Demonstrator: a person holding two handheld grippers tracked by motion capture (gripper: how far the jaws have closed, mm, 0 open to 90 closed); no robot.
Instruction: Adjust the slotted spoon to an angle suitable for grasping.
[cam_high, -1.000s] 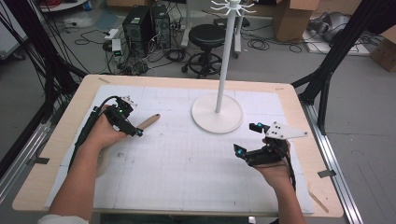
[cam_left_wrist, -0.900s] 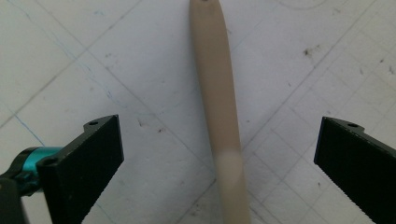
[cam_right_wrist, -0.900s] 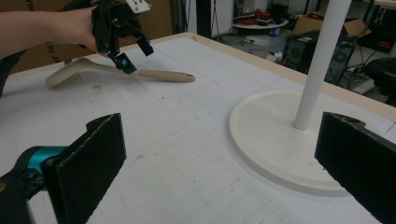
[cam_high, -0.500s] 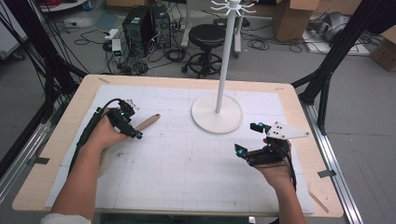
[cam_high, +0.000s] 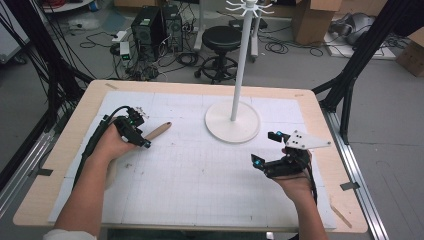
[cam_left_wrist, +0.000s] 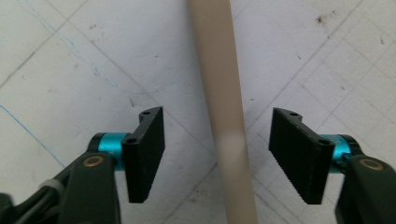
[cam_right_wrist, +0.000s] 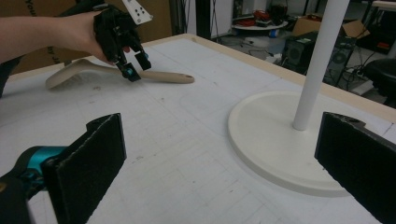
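Observation:
A beige brush lies flat on the white gridded mat, its handle (cam_high: 158, 131) pointing toward the stand; its bristled head (cam_right_wrist: 65, 74) lies under the person's left hand. My left gripper (cam_high: 141, 138) hovers open over the handle (cam_left_wrist: 224, 107), which runs between the two jaws without touching either. My right gripper (cam_high: 265, 148) is open and holds nothing, low over the mat near the right side, facing the white stand's round base (cam_high: 232, 121). That base (cam_right_wrist: 271, 135) and its pole (cam_right_wrist: 317, 65) show between the right jaws.
The white stand's tall pole (cam_high: 240, 60) rises from the base at the back middle, with pegs at its top. The mat covers a wooden table (cam_high: 80, 125). Beyond the far edge are a black stool (cam_high: 221, 37), computer cases and floor cables.
Almost nothing differs. The left gripper has settled a little lower around the brush handle; the right gripper stays where it was.

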